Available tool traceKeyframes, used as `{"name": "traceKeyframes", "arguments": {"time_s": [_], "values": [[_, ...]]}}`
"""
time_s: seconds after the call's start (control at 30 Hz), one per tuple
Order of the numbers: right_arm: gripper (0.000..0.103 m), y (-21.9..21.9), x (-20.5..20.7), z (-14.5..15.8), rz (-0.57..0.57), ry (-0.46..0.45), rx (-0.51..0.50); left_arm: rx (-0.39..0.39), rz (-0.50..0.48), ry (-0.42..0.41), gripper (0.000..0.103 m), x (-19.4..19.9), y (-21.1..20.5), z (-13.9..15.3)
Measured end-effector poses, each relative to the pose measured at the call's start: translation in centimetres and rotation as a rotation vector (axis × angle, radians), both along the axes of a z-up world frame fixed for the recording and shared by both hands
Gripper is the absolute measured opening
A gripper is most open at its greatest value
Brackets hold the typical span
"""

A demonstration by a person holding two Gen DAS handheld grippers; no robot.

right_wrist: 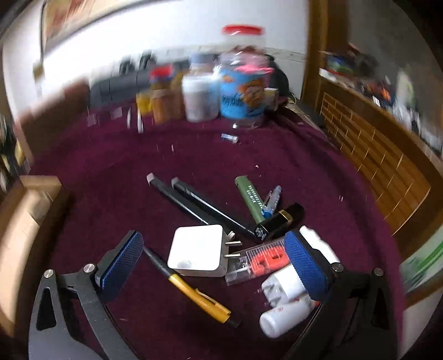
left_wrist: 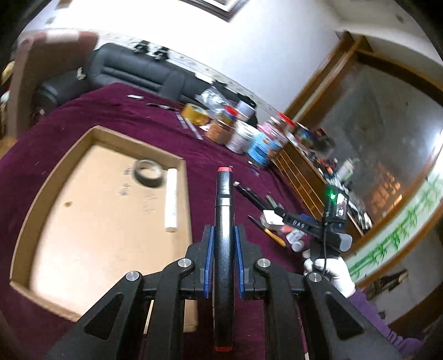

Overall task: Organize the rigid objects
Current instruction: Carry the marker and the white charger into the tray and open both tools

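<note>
Left hand-held gripper point(left_wrist: 224, 263) clamps black marker point(left_wrist: 224, 221).

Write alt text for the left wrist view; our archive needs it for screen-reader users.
The left gripper is shut on a black marker with red ends, above a maroon cloth. To its left, a shallow cardboard tray holds a tape roll and a white tube.

A home living room: black sofa point(left_wrist: 133, 69), framed picture point(left_wrist: 218, 5) on white wall, wooden cabinet point(left_wrist: 301, 163), maroon-clothed table point(right_wrist: 193, 160) crowded with jars point(right_wrist: 243, 94).
</note>
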State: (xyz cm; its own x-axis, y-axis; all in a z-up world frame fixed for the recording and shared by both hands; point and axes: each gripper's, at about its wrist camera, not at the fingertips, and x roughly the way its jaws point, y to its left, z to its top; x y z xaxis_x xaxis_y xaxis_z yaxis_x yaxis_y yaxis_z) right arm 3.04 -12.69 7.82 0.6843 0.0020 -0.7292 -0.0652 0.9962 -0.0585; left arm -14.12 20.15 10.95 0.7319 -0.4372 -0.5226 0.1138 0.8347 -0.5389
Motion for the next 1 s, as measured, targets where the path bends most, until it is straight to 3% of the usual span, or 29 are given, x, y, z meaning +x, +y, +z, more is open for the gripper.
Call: {"name": "traceKeyframes", "arguments": {"time_s": [0.03,0.13,0.17,0.2,0.4,0.57,0.73,0.9,1.0], "values": [[0.099,0.9,0.8,-0.7,0.005,0.033,-0.067,-0.008,0.016,0.006,0.011,-0.1,0.7,-0.4],[0.093,1.8,1.9,-2.1,0.011,0.092,-0.118,-0.017,0.058,0.017,0.011,-0.6,2.6,-1.0],[0.084,2.1,2.1,-2.5,0.012,0.109,-0.126,-0.017,0.069,0.020,0.011,-0.7,2.9,-1.2],[0.067,2.2,2.3,-2.9,0.012,0.126,-0.130,-0.018,0.082,0.023,0.011,-0.8,3.4,-1.4],[0.067,1.4,1.5,-2.8,0.004,0.151,-0.073,-0.012,0.111,0.033,0.011,-0.3,5.1,-1.9],[0.067,2.5,-0.6,0.9,0.052,0.071,0.011,0.037,0.101,0.069,0.011,2.0,5.5,-1.8],[0.067,7.1,-1.4,3.7,0.208,0.053,0.125,0.142,0.096,0.125,0.011,6.5,6.1,-2.1],[0.068,13.9,-1.6,3.4,0.373,0.111,0.211,0.131,0.077,0.253,0.011,11.9,7.7,-4.8],[0.068,17.7,-1.4,2.2,0.438,0.139,0.201,0.138,0.088,0.323,0.011,14.5,8.4,-6.7]]}}
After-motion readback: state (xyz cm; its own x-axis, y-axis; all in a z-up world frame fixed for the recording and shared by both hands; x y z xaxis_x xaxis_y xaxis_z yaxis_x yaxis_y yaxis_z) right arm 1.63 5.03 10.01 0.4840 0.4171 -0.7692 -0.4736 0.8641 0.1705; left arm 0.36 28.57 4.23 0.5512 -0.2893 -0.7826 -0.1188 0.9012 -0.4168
